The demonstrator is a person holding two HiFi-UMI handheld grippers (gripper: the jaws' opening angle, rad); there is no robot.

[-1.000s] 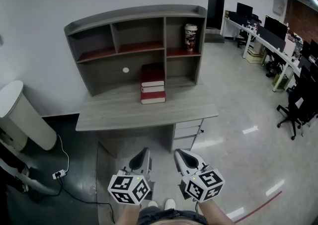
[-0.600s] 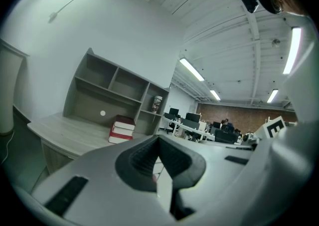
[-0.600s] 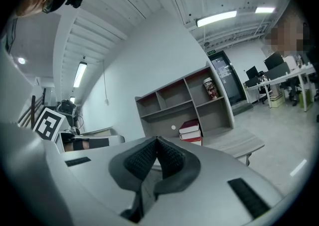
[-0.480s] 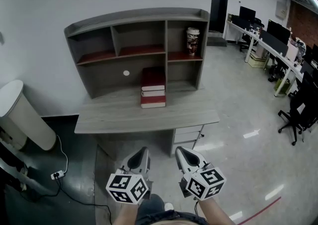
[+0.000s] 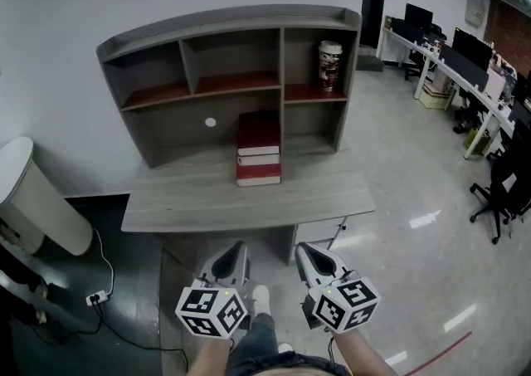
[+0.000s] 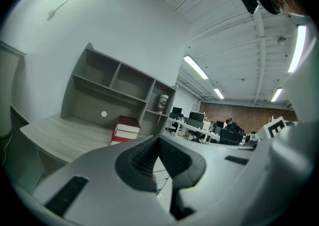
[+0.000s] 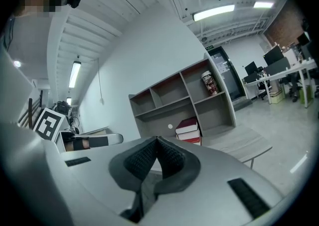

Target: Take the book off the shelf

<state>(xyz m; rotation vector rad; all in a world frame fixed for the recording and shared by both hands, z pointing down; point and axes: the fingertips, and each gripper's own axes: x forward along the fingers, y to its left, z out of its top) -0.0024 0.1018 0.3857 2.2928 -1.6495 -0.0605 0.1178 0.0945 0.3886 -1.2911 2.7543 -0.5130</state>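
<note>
Head view looks steeply down on a grey desk [image 5: 249,204] set against a white wall, with a grey shelf unit [image 5: 224,26] standing along the desk's back edge. A stack of three red books [image 5: 259,150] lies flat on the desk top near the middle of the back edge, inside the unit's wide lower bay and just left of its upright divider. The top book's dark red cover faces up, and the white page edges of all three face the desk's front edge. A patterned cup [image 5: 330,65] stands upright on the red-lined shelf of the unit's right compartment, above the desk's back right corner; the other upper compartments show only their red lining.

The left gripper [image 5: 235,251] and right gripper [image 5: 305,251] hang side by side in front of the desk's front edge, well apart from the books, above the person's leg and a white shoe [image 5: 260,298]. In the left gripper view the ribbed pads of the left gripper [image 6: 158,142] meet with nothing between them. The right gripper view shows the same for the right gripper [image 7: 157,142]: jaws fully together and empty, the books small in the distance beyond them.

A white rounded column [image 5: 37,196] stands off the desk's left edge, with a cable and plug strip [image 5: 98,291] on the floor. Office desks with monitors [image 5: 452,46] line the room at right.
</note>
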